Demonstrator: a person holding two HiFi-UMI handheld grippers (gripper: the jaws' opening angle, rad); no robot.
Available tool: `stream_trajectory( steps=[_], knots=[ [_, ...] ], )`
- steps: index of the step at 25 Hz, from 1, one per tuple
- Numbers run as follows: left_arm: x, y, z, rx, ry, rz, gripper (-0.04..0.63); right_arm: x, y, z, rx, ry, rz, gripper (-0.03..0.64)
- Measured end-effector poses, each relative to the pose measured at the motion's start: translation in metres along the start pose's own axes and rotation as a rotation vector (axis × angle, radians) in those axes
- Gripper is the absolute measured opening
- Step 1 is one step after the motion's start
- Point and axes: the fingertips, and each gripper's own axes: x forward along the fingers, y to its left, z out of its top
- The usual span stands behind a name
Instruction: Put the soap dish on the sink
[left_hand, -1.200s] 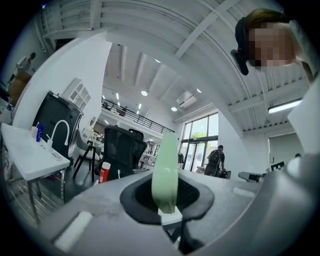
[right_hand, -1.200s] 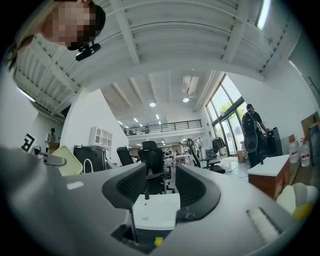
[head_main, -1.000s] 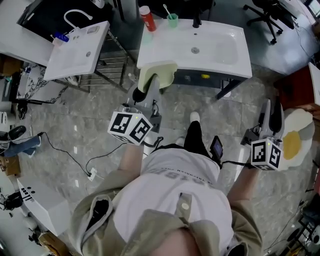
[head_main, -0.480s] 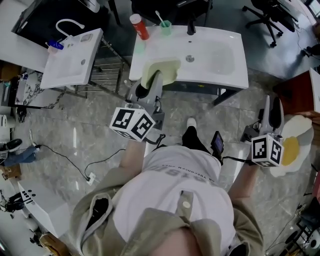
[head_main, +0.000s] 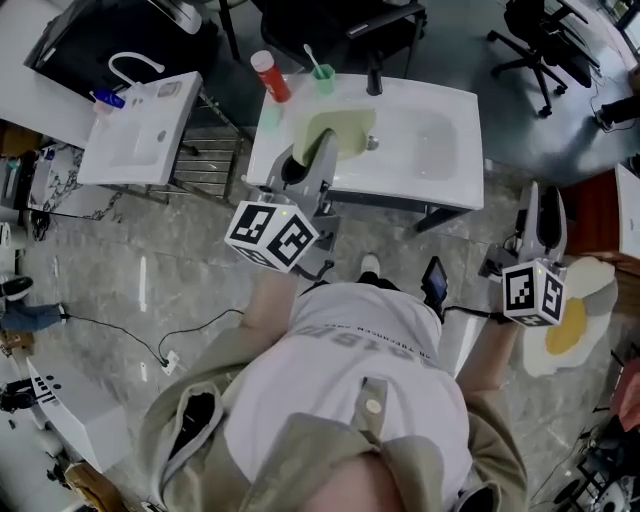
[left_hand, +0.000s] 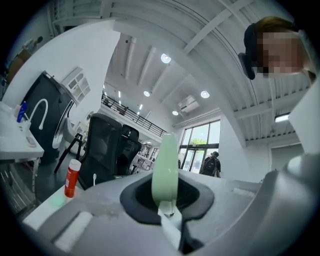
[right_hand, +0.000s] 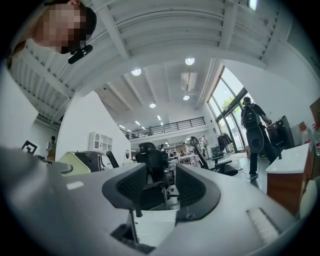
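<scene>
Now in the left gripper (head_main: 322, 148): the soap dish (head_main: 348, 130), with the jaws nearly together and clamped on its near rim.
Dish colour and form: pale yellow-green, shallow, oblong with rounded corners.
Dish long axis: in the head view it runs across the picture, its right end slightly farther away than its left.
Dish facing: its broad face shows from above; in the left gripper view it is edge-on (left_hand: 166, 167), a thin pale band running straight out from the pads.
Dish place: over the left part of the white sink (head_main: 445, 165), with its right end near the drain; whether it touches the sink I cannot tell.
Left gripper heading: pointed away from the person, toward the sink's back edge.
Right gripper (head_main: 545, 195): jaws wide apart with nothing between them (right_hand: 160, 187), held over the floor to the right of the sink and well apart from it.
Sink back edge: a dark faucet (head_main: 374, 82), a green cup (head_main: 322, 78) holding a toothbrush, and a red bottle (head_main: 270, 76) with a white cap at the left corner.
Farther left: a second sink (head_main: 140, 140) on a metal frame.
Floor at right: an egg-shaped mat (head_main: 565, 330) just beside the right gripper's marker cube.
</scene>
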Motion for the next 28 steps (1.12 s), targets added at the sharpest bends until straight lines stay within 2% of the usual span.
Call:
stream_trajectory(
  steps=[6,10,17,23,28],
  knots=[
    [0.038,-0.002,-0.008,-0.048,-0.011,-0.007,0.023,0.033,-0.009,-0.003,0.013,0.002,0.047,0.186],
    [0.058,-0.005,-0.015,-0.116,-0.009,-0.018,0.023,0.052,-0.013,-0.005,0.037,0.016,0.079,0.192],
    [0.085,-0.009,-0.034,-0.202,0.029,-0.05,0.023,0.078,0.004,-0.027,0.106,0.077,0.182,0.204],
    [0.103,-0.008,-0.049,-0.298,0.056,-0.084,0.023,0.098,0.044,-0.065,0.274,0.185,0.338,0.219],
    [0.116,-0.002,-0.059,-0.399,0.083,-0.12,0.023,0.113,0.081,-0.099,0.437,0.285,0.43,0.221]
  ],
)
